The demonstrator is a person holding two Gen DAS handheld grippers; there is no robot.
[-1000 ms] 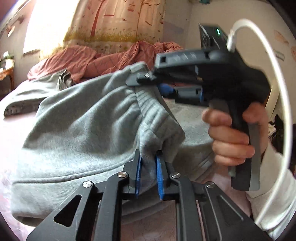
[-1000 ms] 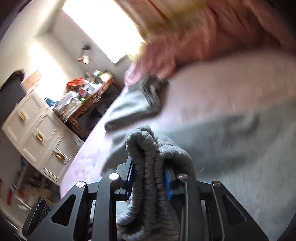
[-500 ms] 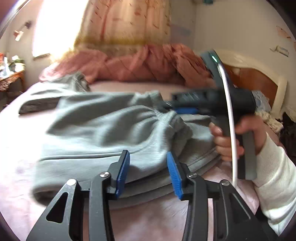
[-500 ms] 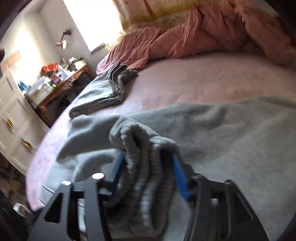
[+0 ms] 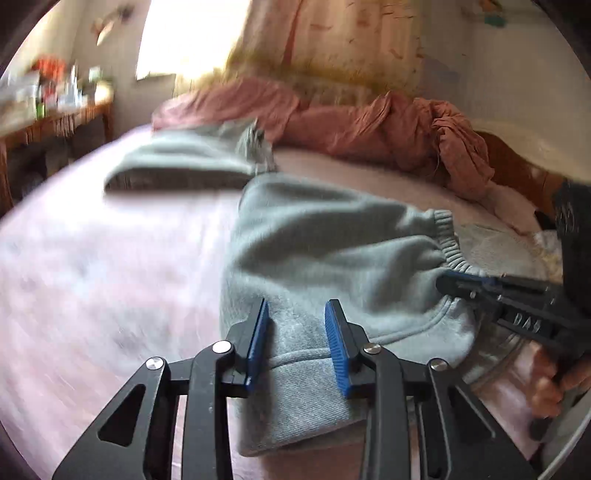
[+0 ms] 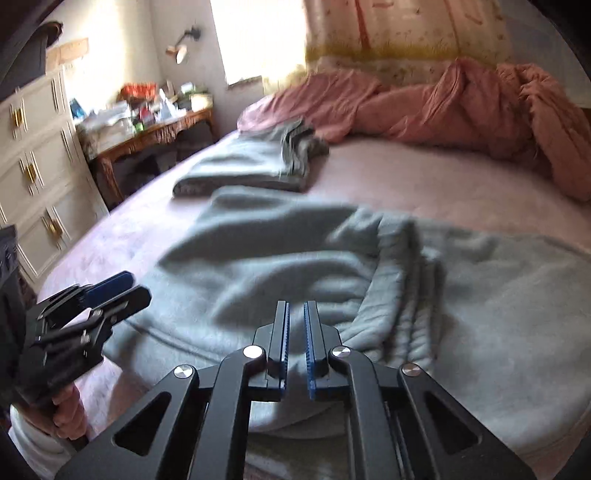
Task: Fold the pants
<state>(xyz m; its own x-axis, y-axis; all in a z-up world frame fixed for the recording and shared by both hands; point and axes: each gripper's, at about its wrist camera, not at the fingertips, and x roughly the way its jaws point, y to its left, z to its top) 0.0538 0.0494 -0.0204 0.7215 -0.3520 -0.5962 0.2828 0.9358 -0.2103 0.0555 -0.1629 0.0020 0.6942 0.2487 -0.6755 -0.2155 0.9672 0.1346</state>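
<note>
Left wrist view shows my left gripper (image 5: 297, 341) with its blue ribbed pads spread apart, poised over the near edge of the pants (image 5: 332, 258) and gripping nothing. The pants are soft grey fleece, lying in a folded heap on the bed (image 5: 110, 277), with a ribbed elastic waistband (image 5: 448, 240) bunched along the right side and a stitched seam running under my pads. At the right edge my right gripper (image 5: 465, 282) reaches in beside the waistband, black plastic with a blue tip, my hand (image 5: 554, 387) wrapped round its handle.

From the right wrist view, the right gripper's pads (image 6: 284, 332) stand nearly together with a thin gap between them, and no cloth is caught in that gap; the fleece lies just beyond and below them. The waistband there shows as thick corrugated folds, doubled over on itself. My left gripper appears at the lower left, its jaws parted, over the pants' edge.

The bed has a pale pink, slightly fuzzy cover. Farther back a second grey garment (image 6: 258, 162) lies folded flat, and behind it a rumpled salmon quilt (image 6: 443, 107) is piled against a patterned curtain (image 6: 406, 33). To the left stand a cream dresser (image 6: 33, 158) with brass handles and a carved wooden table (image 6: 155, 133) covered in clutter, beneath a bright window (image 6: 258, 33). Both views are blurred in places.
</note>
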